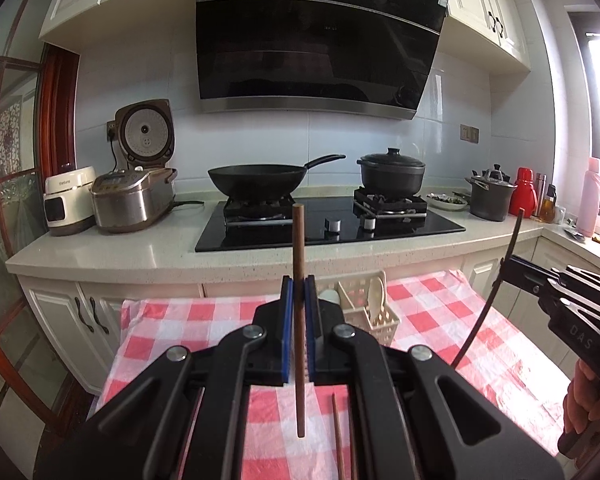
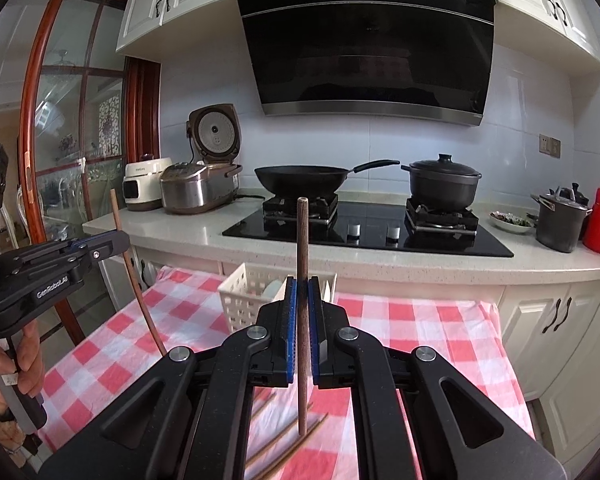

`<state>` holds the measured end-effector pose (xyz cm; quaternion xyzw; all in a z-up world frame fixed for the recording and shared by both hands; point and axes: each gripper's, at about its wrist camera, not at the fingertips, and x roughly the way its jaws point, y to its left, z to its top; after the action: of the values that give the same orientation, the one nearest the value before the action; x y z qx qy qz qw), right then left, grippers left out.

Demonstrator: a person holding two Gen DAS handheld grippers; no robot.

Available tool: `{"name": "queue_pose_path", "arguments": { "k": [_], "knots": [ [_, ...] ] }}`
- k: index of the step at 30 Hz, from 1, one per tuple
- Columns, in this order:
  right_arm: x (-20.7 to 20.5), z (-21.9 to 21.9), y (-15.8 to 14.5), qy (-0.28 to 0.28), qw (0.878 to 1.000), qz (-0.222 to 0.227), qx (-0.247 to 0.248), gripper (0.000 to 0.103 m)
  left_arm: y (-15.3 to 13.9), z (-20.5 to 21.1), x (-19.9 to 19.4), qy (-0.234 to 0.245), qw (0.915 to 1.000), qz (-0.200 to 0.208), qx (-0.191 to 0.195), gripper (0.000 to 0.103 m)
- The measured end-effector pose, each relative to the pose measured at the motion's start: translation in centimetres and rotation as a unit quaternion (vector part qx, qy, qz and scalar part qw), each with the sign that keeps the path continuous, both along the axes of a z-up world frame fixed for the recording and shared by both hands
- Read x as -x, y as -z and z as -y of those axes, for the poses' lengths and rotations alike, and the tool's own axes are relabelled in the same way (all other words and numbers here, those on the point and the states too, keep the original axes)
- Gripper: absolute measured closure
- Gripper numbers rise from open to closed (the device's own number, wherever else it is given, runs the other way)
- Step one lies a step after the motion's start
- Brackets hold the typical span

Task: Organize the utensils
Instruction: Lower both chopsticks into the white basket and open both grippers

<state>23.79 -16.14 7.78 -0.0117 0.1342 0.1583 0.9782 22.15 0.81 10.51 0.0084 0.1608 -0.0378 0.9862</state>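
1. Across the whole near half of both views runs the checked surface (image 1: pixel 204 320), red and white cloth on it, so the utensils have a clear sorting spot below the stove counter.
2. At 12 o'clock from the left claw sits the cream basket (image 1: pixel 380 320), with a pale spoon (image 1: pixel 376 294) standing in one compartment. From the right wrist view the same basket (image 2: pixel 240 296) is at about 11 o'clock. Looks to me like the drop-off spot.
3. Left claw (image 1: pixel 299 300): blue pads pressed together on one brown chopstick (image 1: pixel 299 320), held roughly upright. My guess is that's so it can go tip-first into a slot.
4. Right claw (image 2: pixel 303 304): same deal, clamped on its own chopstick (image 2: pixel 303 312), also near vertical. Each one shows up at the edge of the other's view, well apart.
5. Loose chopsticks (image 2: pixel 288 440) lie flat on the cloth at 6 o'clock under the right claw, so I'd say the job is only partly done.
6. Neither held stick is over the basket yet.
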Motion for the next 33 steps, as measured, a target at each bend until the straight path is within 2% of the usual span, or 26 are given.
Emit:
{"name": "queue_pose_path", "arguments": {
  "k": [12, 22, 28, 33],
  "knots": [
    [-6.2, -0.4, -4.8, -0.003, 1.000, 0.019, -0.022, 0.097, -7.3, 0.0, -3.8, 0.020, 0.9988, 0.045, 0.006, 0.097],
    [-10.1, -1.1, -6.5, -0.004, 0.999, 0.030, -0.038, 0.097, -12.2, 0.3, -8.5, 0.015, 0.9966, 0.079, 0.021, 0.097],
    [-12.6, -1.5, -4.8, -0.006, 0.999, 0.006, -0.041, 0.097, -10.8, 1.1, -11.8, 0.019, 0.9972, 0.065, 0.032, 0.097],
    [-14.4, -2.2, -2.5, -0.012, 0.999, -0.023, -0.035, 0.097, -6.9, 1.3, -15.6, 0.026, 0.9984, 0.014, 0.048, 0.097]
  ]
}}
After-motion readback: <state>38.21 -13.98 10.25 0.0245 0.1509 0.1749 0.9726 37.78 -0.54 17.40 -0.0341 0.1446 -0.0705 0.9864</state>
